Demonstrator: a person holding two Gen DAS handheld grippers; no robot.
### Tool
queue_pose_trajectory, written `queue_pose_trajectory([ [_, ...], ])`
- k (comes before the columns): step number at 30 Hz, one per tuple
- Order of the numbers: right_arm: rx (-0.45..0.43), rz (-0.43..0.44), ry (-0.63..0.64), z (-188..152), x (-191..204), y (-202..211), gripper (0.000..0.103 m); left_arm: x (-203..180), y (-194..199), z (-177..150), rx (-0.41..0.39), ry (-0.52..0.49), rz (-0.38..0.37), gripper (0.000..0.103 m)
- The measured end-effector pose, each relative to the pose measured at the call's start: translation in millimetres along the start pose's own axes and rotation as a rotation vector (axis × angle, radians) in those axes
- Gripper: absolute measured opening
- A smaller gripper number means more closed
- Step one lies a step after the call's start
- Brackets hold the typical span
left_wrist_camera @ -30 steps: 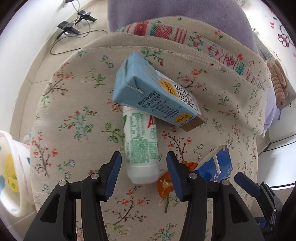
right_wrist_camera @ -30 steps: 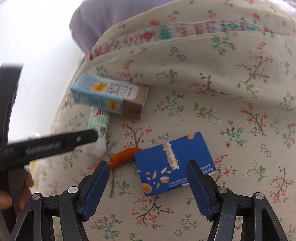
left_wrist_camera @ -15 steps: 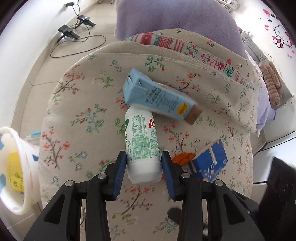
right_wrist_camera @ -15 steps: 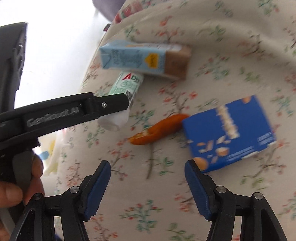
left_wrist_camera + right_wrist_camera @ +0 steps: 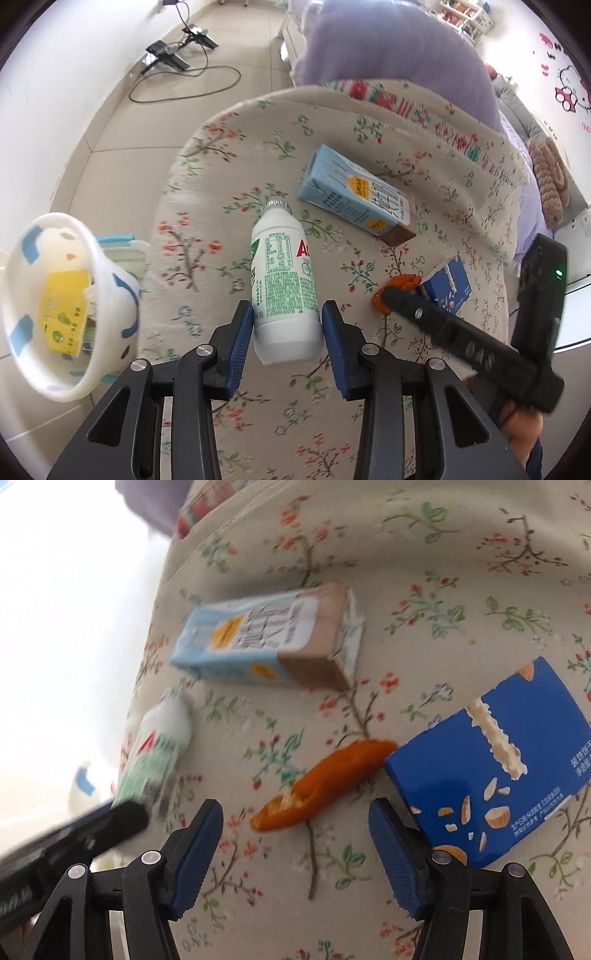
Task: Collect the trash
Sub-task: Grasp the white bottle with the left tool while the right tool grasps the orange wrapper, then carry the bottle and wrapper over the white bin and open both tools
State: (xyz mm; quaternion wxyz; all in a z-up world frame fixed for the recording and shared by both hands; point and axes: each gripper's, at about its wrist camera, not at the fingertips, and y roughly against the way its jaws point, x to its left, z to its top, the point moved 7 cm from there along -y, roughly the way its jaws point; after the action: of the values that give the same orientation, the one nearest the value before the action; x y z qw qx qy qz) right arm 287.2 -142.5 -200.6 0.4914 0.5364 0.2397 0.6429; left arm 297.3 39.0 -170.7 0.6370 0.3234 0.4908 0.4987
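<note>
- Since a second ago, the left claw [image 5: 287, 328] is pinching the white bottle [image 5: 282, 280], clear of the light-blue carton [image 5: 354, 195].
- Right claw [image 5: 295, 845] is hanging spread above the orange peel [image 5: 321, 786], beside the blue box [image 5: 491, 771] on the floral bedcover [image 5: 236, 155].
- White bin [image 5: 59, 314] is sitting left.

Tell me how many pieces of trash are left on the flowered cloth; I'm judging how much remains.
4: a white bottle between the left gripper's fingers, a light-blue carton behind it, an orange peel and a dark-blue box before the right gripper. None look hidden.
</note>
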Motion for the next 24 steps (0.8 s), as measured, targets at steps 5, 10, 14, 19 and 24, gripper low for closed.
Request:
queue_pose_trajectory([
  [5, -0.029, -0.008, -0.045, 9, -9, 1, 0.066, 7, 7, -9, -0.004, 0.002, -0.007, 0.041],
  [10, -0.064, -0.031, -0.033, 15, -4, -9, 0.030, 12, 9, -13, -0.001, 0.007, -0.007, 0.040],
  [14, -0.062, -0.002, -0.027, 16, 4, -15, 0.015, 14, 19, -10, -0.033, 0.013, -0.031, 0.040],
  [19, -0.105, 0.039, 0.006, 16, 17, 3, 0.014, 18, 33, -5, -0.070, 0.023, -0.057, 0.040],
  [24, -0.134, 0.062, 0.067, 15, 35, 13, 0.014, 26, 42, -5, -0.082, 0.040, -0.067, 0.040],
])
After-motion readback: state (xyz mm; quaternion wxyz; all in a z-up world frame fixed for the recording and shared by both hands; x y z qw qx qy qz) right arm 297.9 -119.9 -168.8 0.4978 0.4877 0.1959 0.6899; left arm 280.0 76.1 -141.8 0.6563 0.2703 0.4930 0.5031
